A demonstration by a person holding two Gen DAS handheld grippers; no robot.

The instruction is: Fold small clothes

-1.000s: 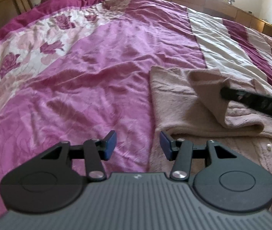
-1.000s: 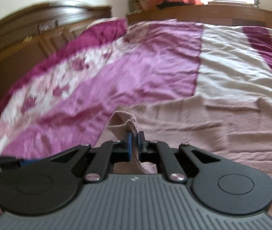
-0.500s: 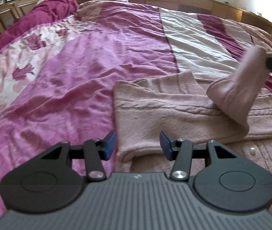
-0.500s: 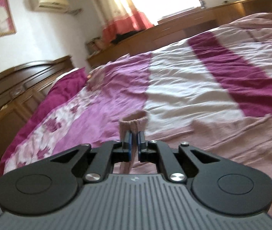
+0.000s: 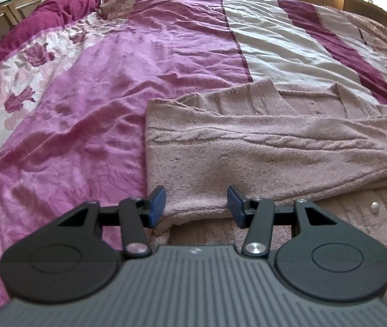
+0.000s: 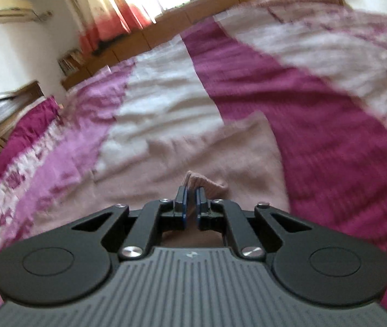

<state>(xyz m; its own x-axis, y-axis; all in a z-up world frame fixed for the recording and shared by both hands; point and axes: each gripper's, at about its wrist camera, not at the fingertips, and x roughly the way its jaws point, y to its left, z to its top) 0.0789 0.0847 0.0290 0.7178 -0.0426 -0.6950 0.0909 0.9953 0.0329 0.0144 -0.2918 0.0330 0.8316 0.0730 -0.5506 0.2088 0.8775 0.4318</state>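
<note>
A dusty-pink knitted cardigan (image 5: pixel 247 147) with pearl buttons lies on the bed, one sleeve folded across its body towards the right. My left gripper (image 5: pixel 196 204) hovers open just above the near left fold of that sleeve, with nothing pressed between its blue pads (image 5: pixel 157 204). In the right wrist view my right gripper (image 6: pixel 190 201) is shut on the sleeve cuff (image 6: pixel 204 184), which sticks up past the pads. The cardigan's body (image 6: pixel 193 152) spreads out beyond it. The right gripper does not show in the left wrist view.
The bed carries a quilt (image 5: pixel 98 87) in pink, floral, white and dark magenta bands. Wooden headboard cabinets (image 5: pixel 0 19) run along the left and far sides. A window with an orange curtain (image 6: pixel 117 13) and an air conditioner (image 6: pixel 5 11) stand beyond the bed.
The right gripper has carried the cuff across the cardigan to the right and out of the left view, so the sleeve now lies flat over the body. The left gripper has drifted right, still open.
</note>
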